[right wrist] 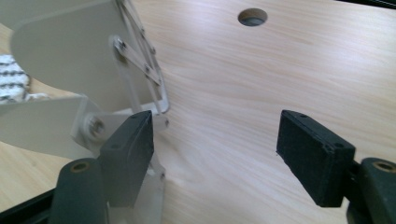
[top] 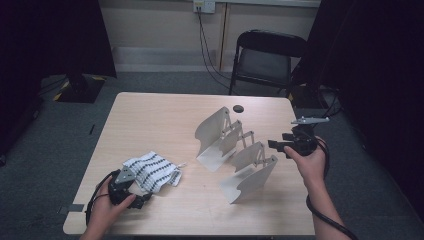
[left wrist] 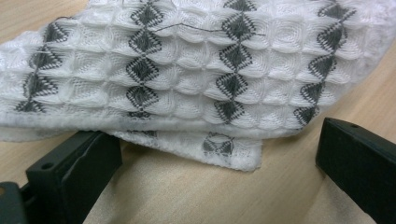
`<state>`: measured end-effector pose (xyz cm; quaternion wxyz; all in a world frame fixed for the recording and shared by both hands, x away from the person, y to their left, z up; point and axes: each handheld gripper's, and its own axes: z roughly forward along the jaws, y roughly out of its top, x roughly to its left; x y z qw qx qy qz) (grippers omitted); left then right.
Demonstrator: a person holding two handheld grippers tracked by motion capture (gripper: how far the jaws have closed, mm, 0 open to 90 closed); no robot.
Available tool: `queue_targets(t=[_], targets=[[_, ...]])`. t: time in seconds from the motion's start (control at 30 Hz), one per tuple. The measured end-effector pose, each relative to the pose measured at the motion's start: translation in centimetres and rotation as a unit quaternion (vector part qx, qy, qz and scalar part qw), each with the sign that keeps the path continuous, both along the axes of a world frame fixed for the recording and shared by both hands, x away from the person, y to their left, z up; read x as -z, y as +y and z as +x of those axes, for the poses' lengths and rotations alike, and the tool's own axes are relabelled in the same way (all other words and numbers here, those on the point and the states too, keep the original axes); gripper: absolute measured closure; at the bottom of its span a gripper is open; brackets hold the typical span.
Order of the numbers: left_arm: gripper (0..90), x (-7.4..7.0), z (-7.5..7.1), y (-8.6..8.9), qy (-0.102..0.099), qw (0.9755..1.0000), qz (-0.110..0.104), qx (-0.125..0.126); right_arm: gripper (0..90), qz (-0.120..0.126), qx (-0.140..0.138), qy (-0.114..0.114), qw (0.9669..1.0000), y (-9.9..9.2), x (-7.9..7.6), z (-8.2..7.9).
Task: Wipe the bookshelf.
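Pale wood-grain table [top: 165, 120] stands in a dim room, a black folding chair [top: 267, 57] behind it. Near the front left edge lies a white waffle-weave cloth with dark diamond rows [top: 152, 171], folded over itself. The left gripper [top: 134, 196] rests low just before it, jaws spread with the cloth's edge ahead of them and nothing pinched, probably lined up to take the hem. To the right stands a cream metal expanding rack of curved plates joined by scissor links [top: 235, 150], its slots empty. The right gripper [top: 280, 147] sits just beside the rack's right end, jaws wide apart, one jaw close to a plate; whether it touches I cannot tell.
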<state>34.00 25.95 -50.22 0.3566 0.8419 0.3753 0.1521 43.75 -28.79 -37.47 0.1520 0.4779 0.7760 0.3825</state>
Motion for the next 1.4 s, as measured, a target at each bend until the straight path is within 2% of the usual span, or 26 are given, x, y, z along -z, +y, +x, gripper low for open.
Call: queue_targets(t=[0.1,0.17,0.33,0.47,0.57,0.63,0.8,0.97,1.07,1.13,1.23,1.27,1.33,1.37,1.4], targets=[[0.0,0.0,0.0,0.0,0.0,1.0,0.0,0.0,24.2,0.004,0.011,0.011,0.9999,-0.8,1.3,-0.2],[0.0,0.0,0.0,0.0,0.0,1.0,0.0,0.0,23.5,-0.004,0.017,0.012,0.9998,-1.2,2.3,-0.5],[0.0,0.0,0.0,0.0,0.0,1.0,0.0,0.0,22.1,0.002,0.021,0.021,0.9996,-1.9,4.8,-1.1],[0.0,0.0,0.0,0.0,0.0,1.0,0.001,0.0,20.0,-0.007,0.025,0.026,0.9993,-2.3,6.7,-1.5],[0.0,0.0,0.0,0.0,0.0,1.0,0.0,0.0,19.2,-0.011,0.019,0.028,0.9994,-2.5,7.8,-1.8],[0.0,0.0,0.0,0.0,0.0,1.0,0.003,0.003,18.4,-0.022,0.018,0.026,0.9993,-2.4,8.5,-2.1],[0.0,0.0,0.0,0.0,0.0,1.0,0.003,0.003,17.3,-0.018,0.01,0.027,0.9994,-2.3,10.1,-2.8],[0.0,0.0,0.0,0.0,0.0,1.0,0.002,0.003,17.2,-0.025,0.002,0.016,0.9996,-2.0,11.1,-3.5],[0.0,0.0,0.0,0.0,0.0,1.0,0.002,0.003,16.7,-0.041,0.002,0.007,0.9991,-1.9,11.7,-3.8],[0.0,0.0,-0.1,0.0,0.0,1.0,0.003,0.004,16.3,-0.048,0.003,-0.008,0.9988,-1.7,12.1,-4.0],[0.0,0.0,-0.2,-0.1,0.001,1.0,0.0,0.006,15.8,-0.065,-0.004,-0.015,0.9978,-1.5,12.2,-4.2],[0.2,-0.1,-0.2,-0.1,0.002,1.0,0.004,0.009,15.4,-0.064,-0.003,-0.018,0.9978,-1.4,12.3,-4.2],[4.5,-0.4,-0.3,-0.1,0.003,0.9999,0.005,0.011,15.0,-0.06,0.003,-0.025,0.9979,-1.3,12.4,-4.3],[9.0,-0.5,-0.3,0.0,0.003,0.9999,0.003,0.01,15.4,-0.062,0.003,-0.026,0.9977,-1.3,12.4,-4.4],[17.0,-0.7,-0.4,0.0,0.006,0.9999,-0.008,0.002,15.3,-0.062,0.003,-0.026,0.9977,-1.3,12.4,-4.4]])
